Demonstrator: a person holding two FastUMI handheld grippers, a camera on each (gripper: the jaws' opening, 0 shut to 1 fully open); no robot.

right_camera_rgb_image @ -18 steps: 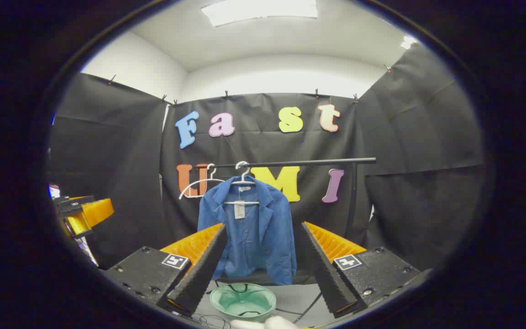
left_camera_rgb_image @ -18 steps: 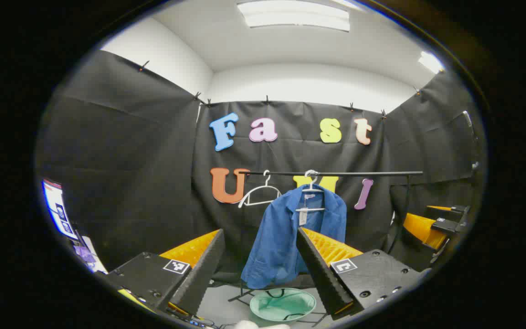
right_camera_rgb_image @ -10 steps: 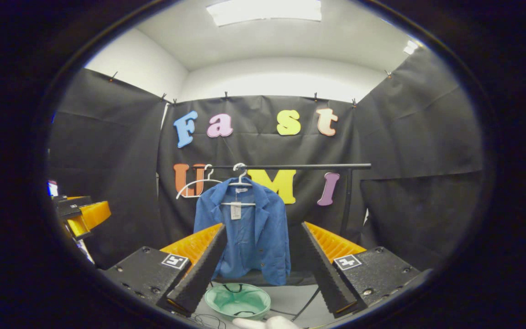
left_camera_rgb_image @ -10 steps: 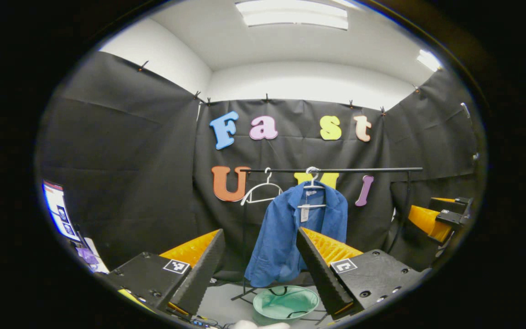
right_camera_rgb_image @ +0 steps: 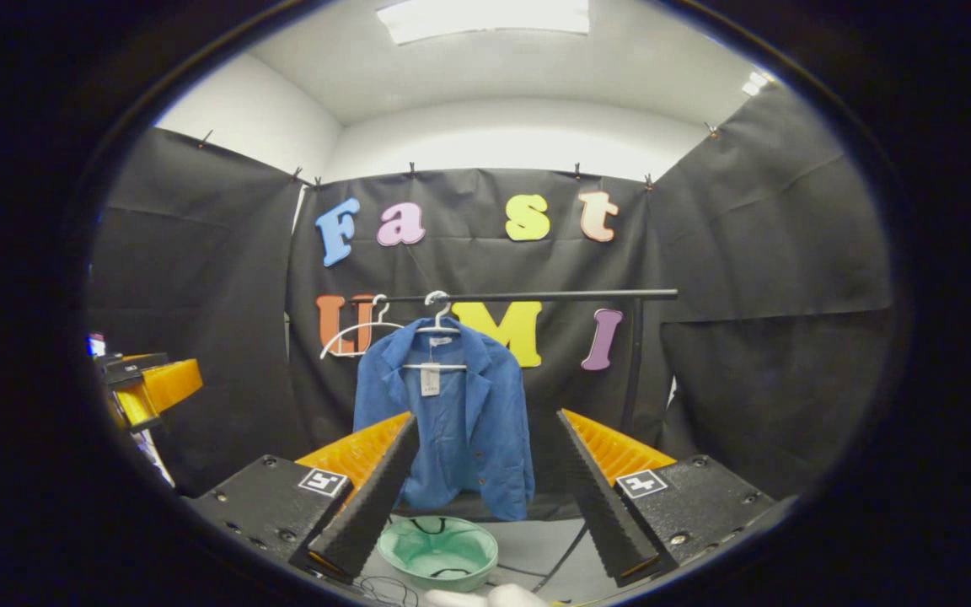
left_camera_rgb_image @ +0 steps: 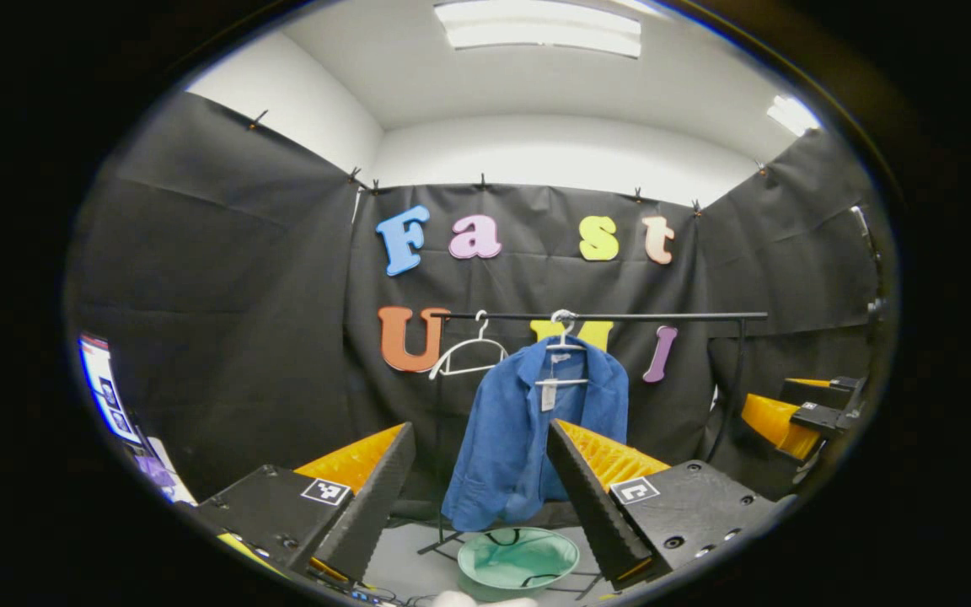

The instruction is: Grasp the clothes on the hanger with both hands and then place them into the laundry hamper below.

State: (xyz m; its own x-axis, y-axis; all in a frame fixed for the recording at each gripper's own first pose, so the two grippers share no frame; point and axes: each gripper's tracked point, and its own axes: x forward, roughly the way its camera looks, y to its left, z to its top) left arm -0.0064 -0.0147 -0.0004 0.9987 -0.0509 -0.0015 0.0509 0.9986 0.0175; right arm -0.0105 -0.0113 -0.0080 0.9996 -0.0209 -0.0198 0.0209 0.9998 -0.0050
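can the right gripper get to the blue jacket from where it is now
Probably yes: the right gripper is open and faces the blue jacket on its hanger, nothing between them, though it is some way off.

The lower hem of the blue jacket [left_camera_rgb_image: 528, 438] is partly covered by a finger of the left gripper [left_camera_rgb_image: 479, 497]. The jacket's tag [right_camera_rgb_image: 429, 381] is too small to be read. The green hamper [right_camera_rgb_image: 438, 552] is partly hidden behind the right gripper [right_camera_rgb_image: 477, 497].

Grey floor [right_camera_rgb_image: 528, 539]; green hamper [right_camera_rgb_image: 437, 552] on it
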